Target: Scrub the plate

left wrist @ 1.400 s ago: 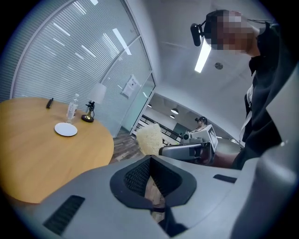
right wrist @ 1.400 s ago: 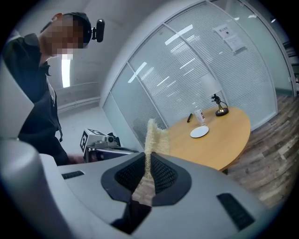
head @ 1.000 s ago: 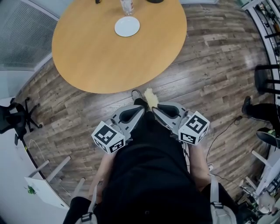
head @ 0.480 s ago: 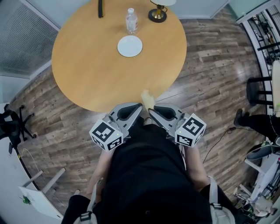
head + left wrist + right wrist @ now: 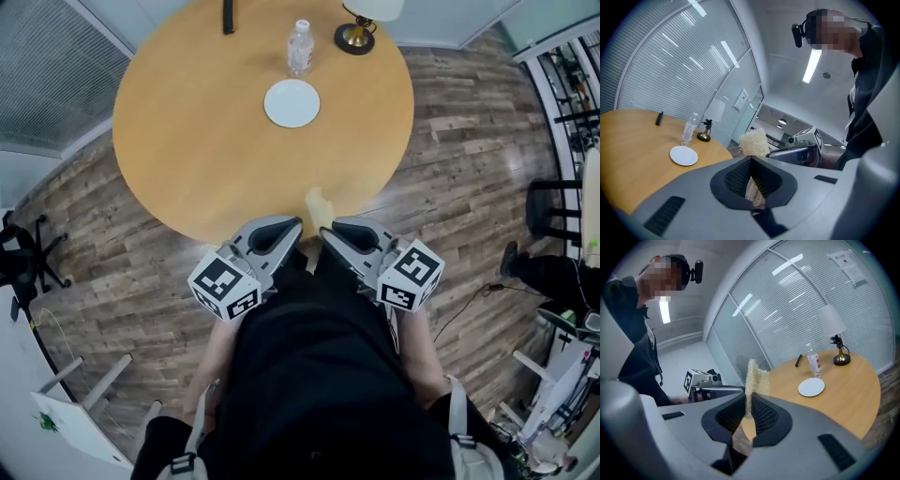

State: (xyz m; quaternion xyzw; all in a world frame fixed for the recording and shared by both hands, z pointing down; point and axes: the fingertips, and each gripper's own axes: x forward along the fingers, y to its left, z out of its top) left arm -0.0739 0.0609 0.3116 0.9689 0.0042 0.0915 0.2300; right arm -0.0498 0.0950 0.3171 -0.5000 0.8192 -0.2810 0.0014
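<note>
A small white plate [image 5: 292,103] lies bare on the round wooden table [image 5: 187,141], towards its far side, and also shows in the left gripper view [image 5: 684,155] and the right gripper view [image 5: 811,387]. My right gripper [image 5: 324,229] is shut on a pale yellow scrub sponge [image 5: 319,207], which stands up out of the jaws [image 5: 753,376]. My left gripper [image 5: 297,227] is beside it, jaws together with nothing between them [image 5: 751,161]. Both grippers hover at the table's near edge, well short of the plate.
Beyond the plate stand a clear water bottle [image 5: 300,47] and a desk lamp with a brass base [image 5: 359,36]. A black stick-like object [image 5: 228,16] lies at the far edge. Office chairs [image 5: 23,258] stand on the wood floor, with glass walls behind.
The table has drawn closer: the grippers were over the floor and now reach the near edge. The bottle and lamp have come into view. The sponge stays in the right gripper.
</note>
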